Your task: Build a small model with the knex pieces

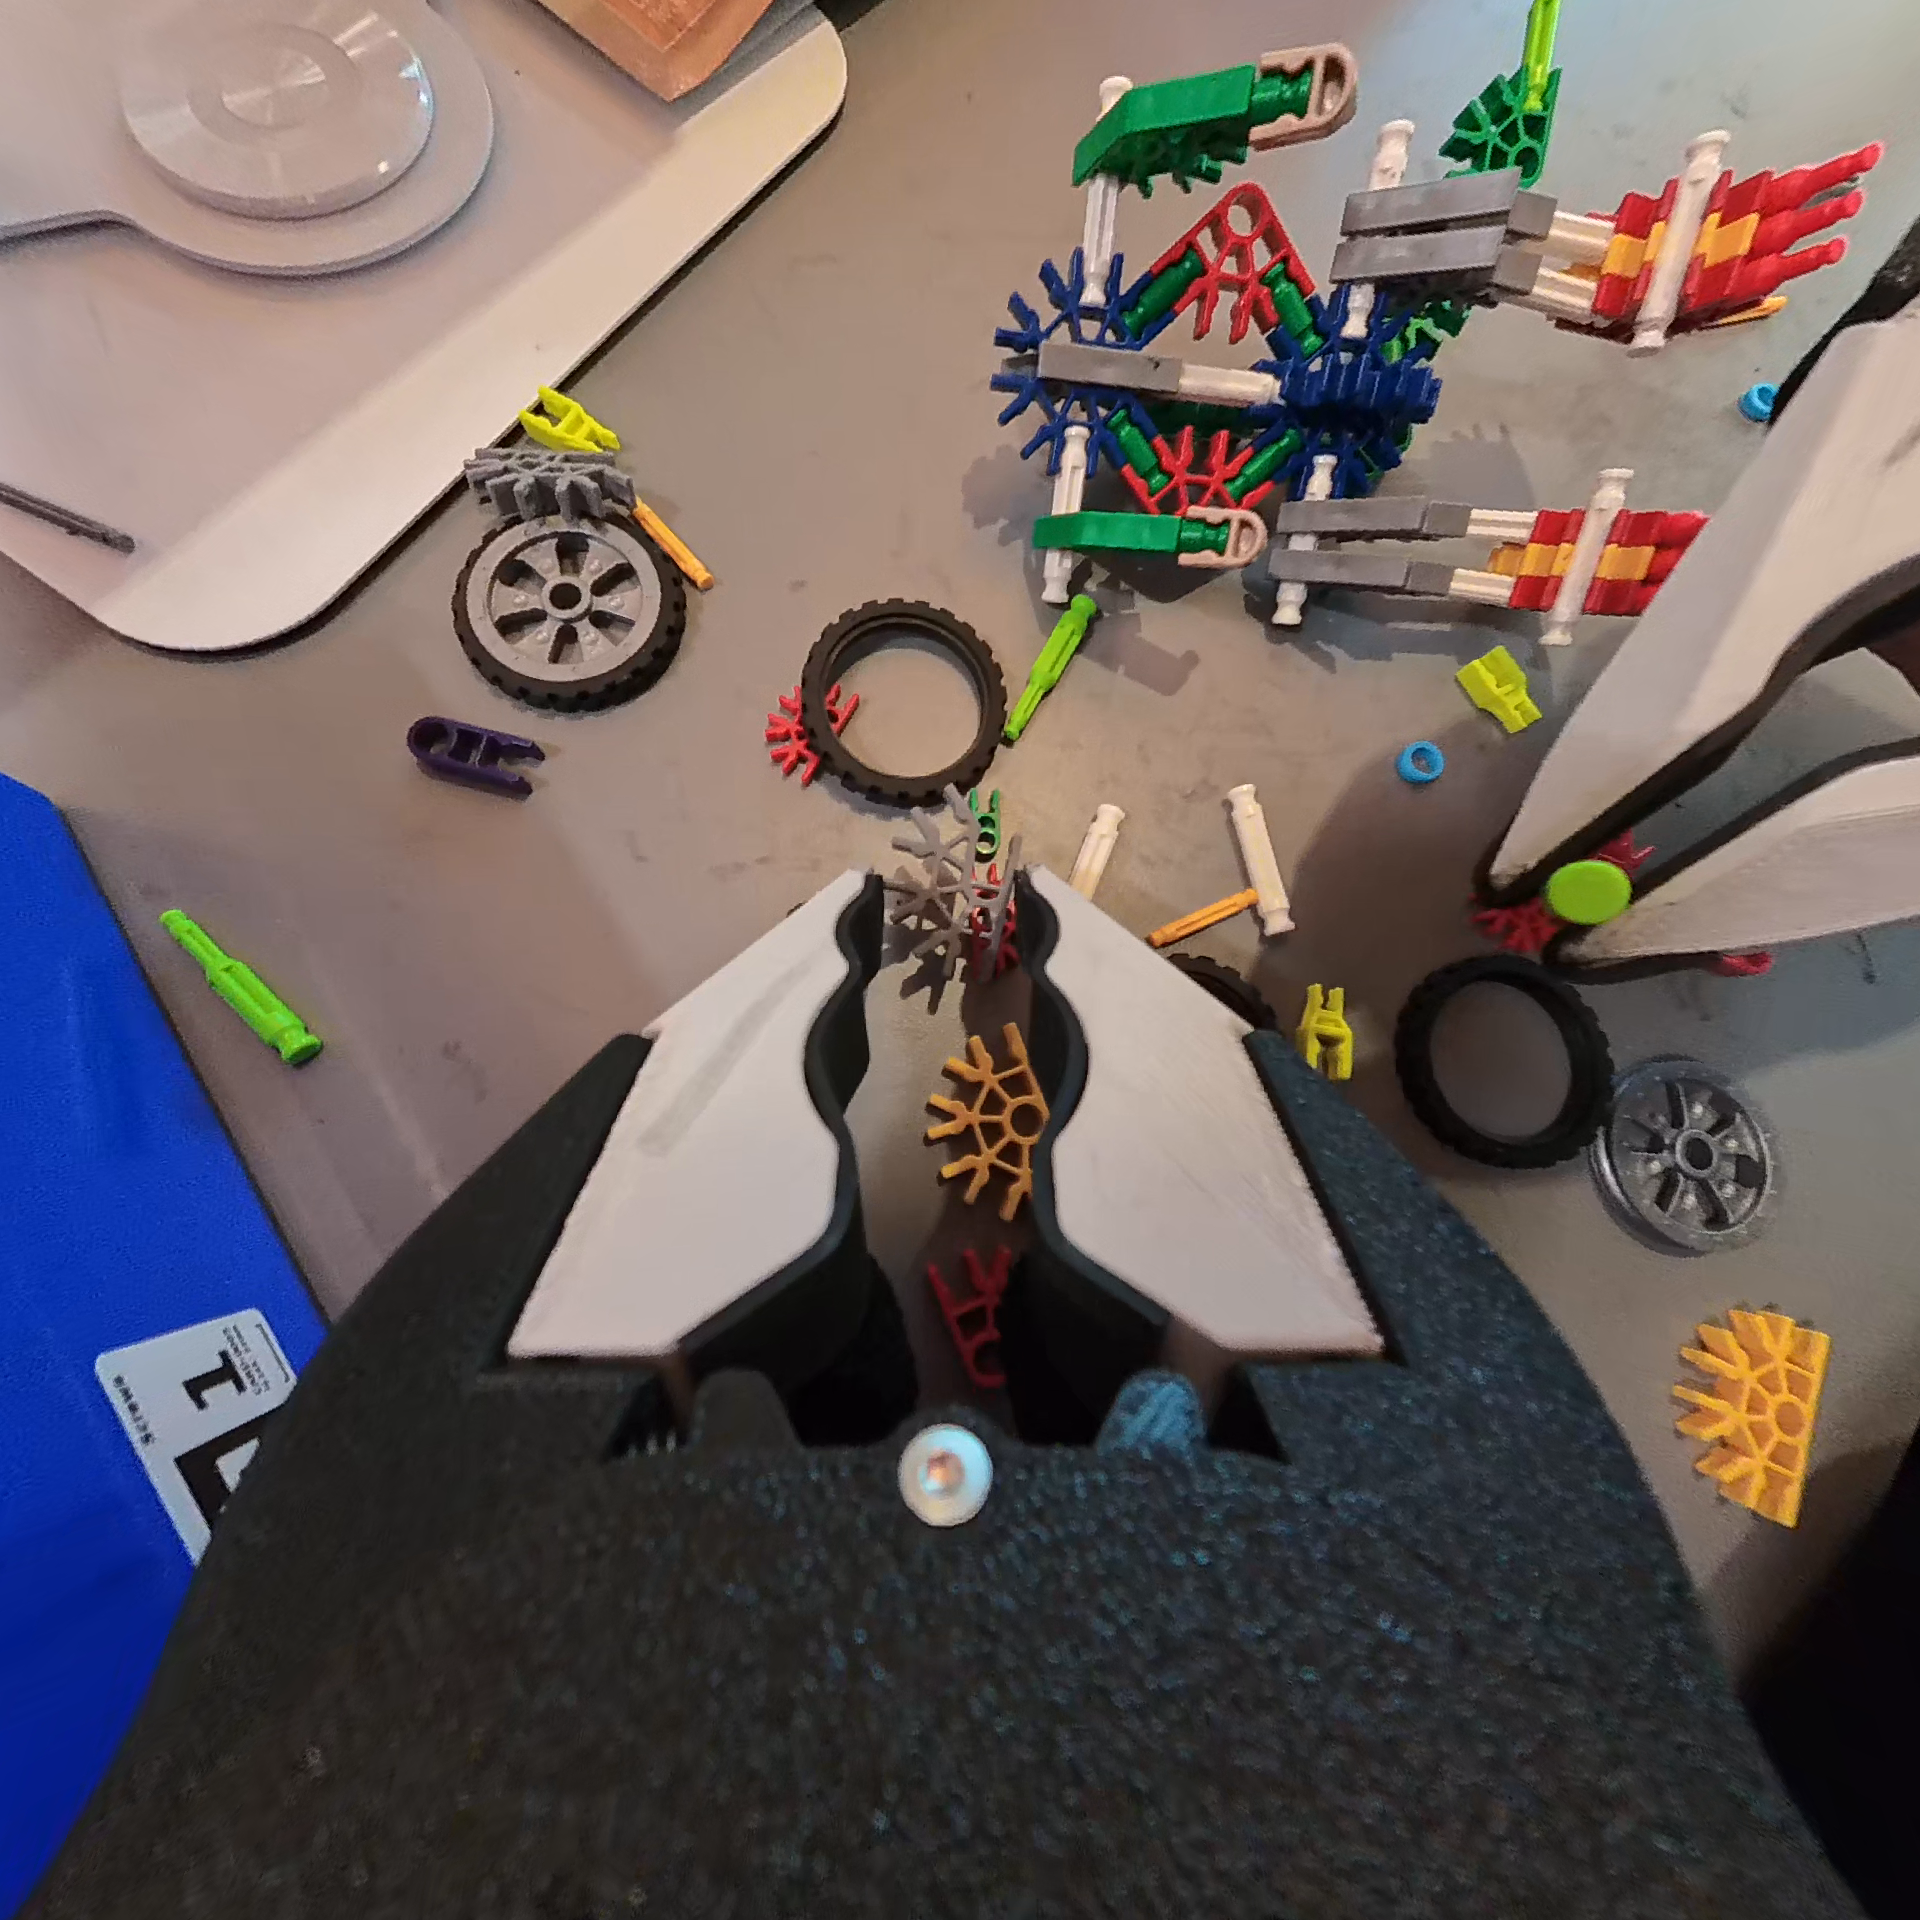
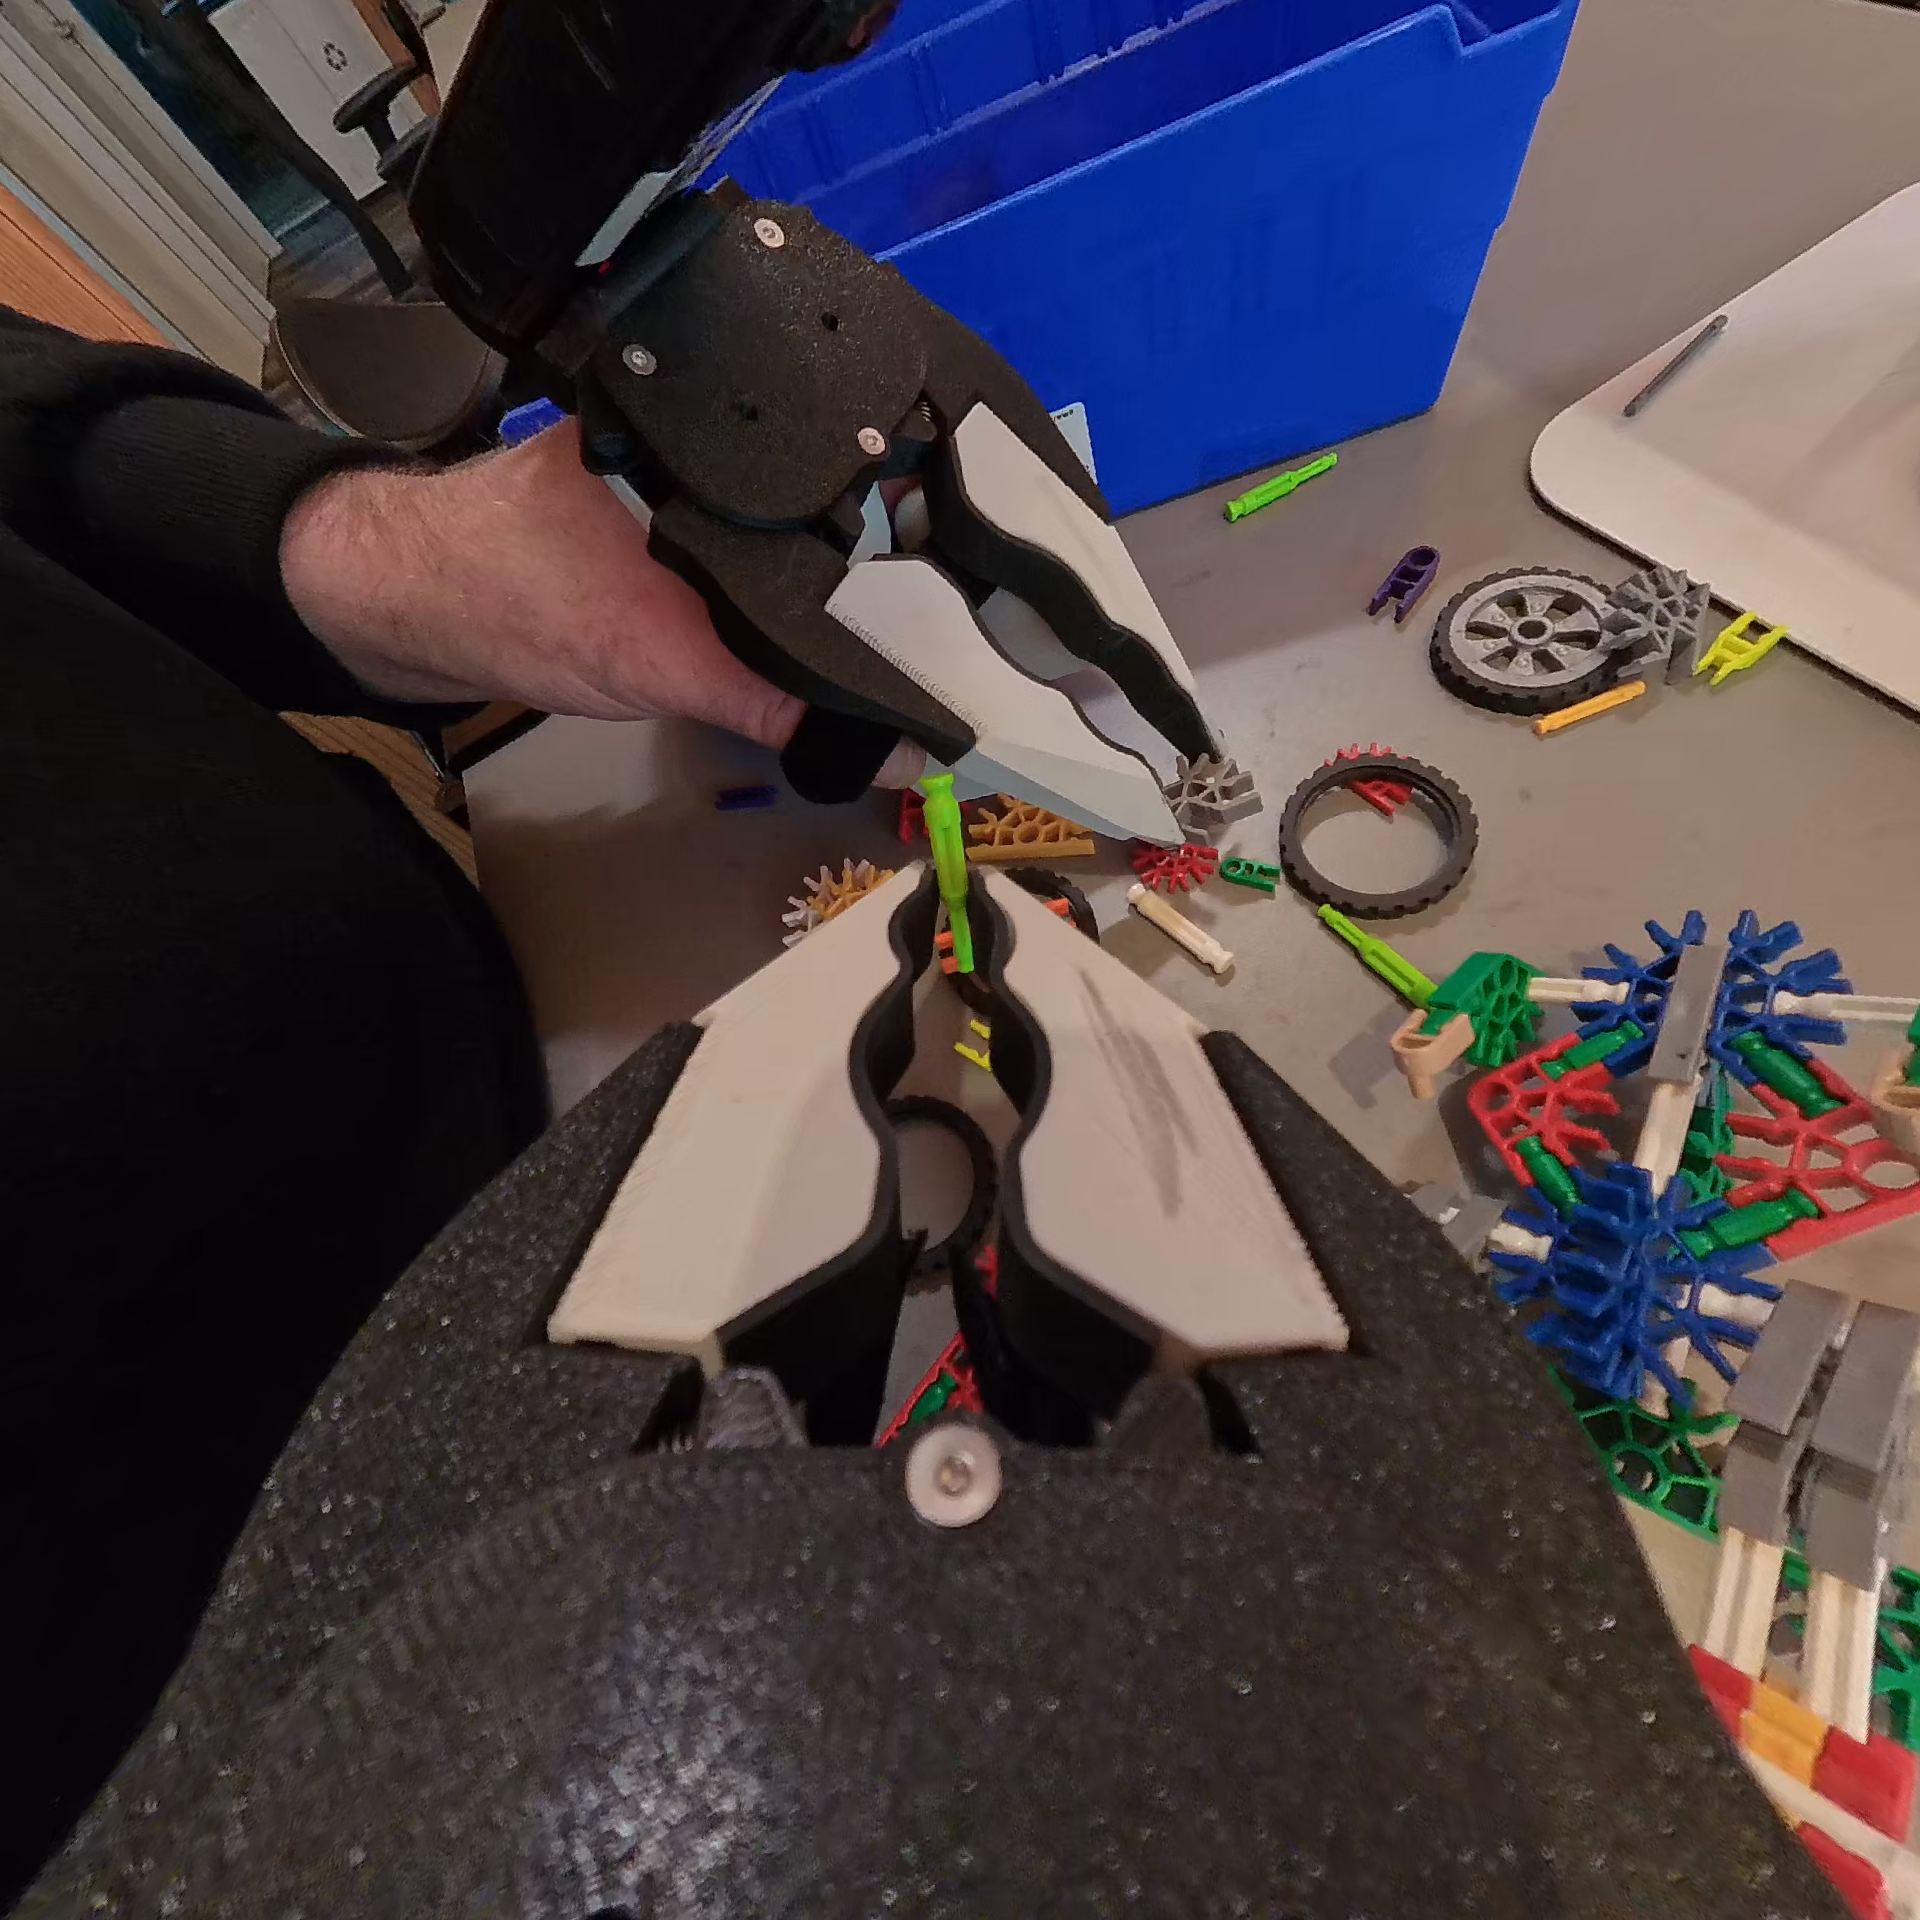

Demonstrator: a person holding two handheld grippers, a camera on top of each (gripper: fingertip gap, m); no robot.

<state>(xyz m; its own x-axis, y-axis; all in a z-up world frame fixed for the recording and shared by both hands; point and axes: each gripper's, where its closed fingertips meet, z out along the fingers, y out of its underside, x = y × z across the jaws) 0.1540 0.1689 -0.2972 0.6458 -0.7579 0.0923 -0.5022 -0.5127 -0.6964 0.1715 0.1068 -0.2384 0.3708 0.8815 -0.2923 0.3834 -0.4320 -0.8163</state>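
My left gripper is shut on a grey snowflake connector, held at the fingertips low over the grey table. It also shows in the right wrist view, held by a person's hand, with the grey connector at its tips. My right gripper is shut on a lime green rod that stands upright between the tips. In the left wrist view the right gripper sits at the right with the rod's round end facing the camera.
A multi-coloured built model stands beyond the grippers, also in the right wrist view. Loose tyres, a grey wheel, connectors and rods lie scattered. A blue bin and a white board border the table. About 9 cm separates my left fingertips from my right. The grey wheel is about 9 cm from my left fingertips and 15 cm from my right. Look for it in the right wrist view too.
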